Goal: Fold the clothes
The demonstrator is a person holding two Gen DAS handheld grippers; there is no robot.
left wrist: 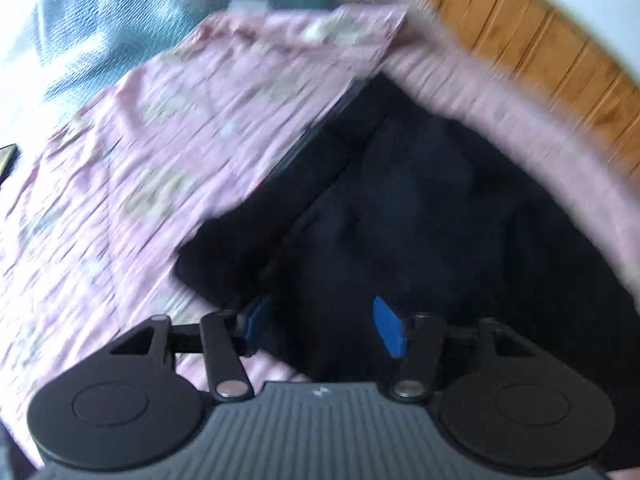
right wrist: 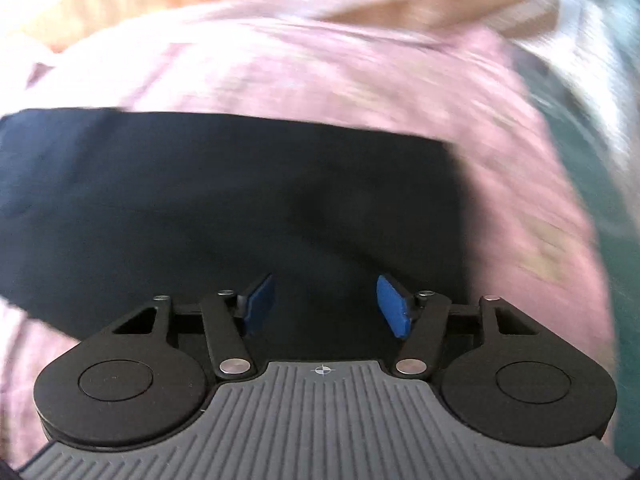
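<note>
Both views are smeared with motion blur, so only the broad layout can be trusted. A dark navy garment (left wrist: 400,208) lies spread on a pink patterned bedsheet (left wrist: 120,168), directly ahead of and beneath both tools. The left gripper (left wrist: 324,326) has its blue pads (left wrist: 386,326) spread apart with only dark cloth showing in the gap between them — nothing pinched. The right gripper (right wrist: 326,306) is likewise released, its pads (right wrist: 390,306) wide over the garment (right wrist: 200,200), whose far edge runs as a fairly straight line ahead of it and ends in a corner forward and to its right. In the left view a layered edge runs diagonally away from the gripper, which suggests an overlap of cloth, though the blur leaves unclear whether that is a fold or a seam. The scene would fit either a garment laid out flat for a fold or one just released after a fold. Whichever it is, a good fold here depends on taking the cloth at matching points along one edge, pinching all layers together, and carrying both sides over evenly so the edges meet square. No basket, box or other container is visible; beyond the sheet ahead, only wooden flooring (left wrist: 540,40) shows.
</note>
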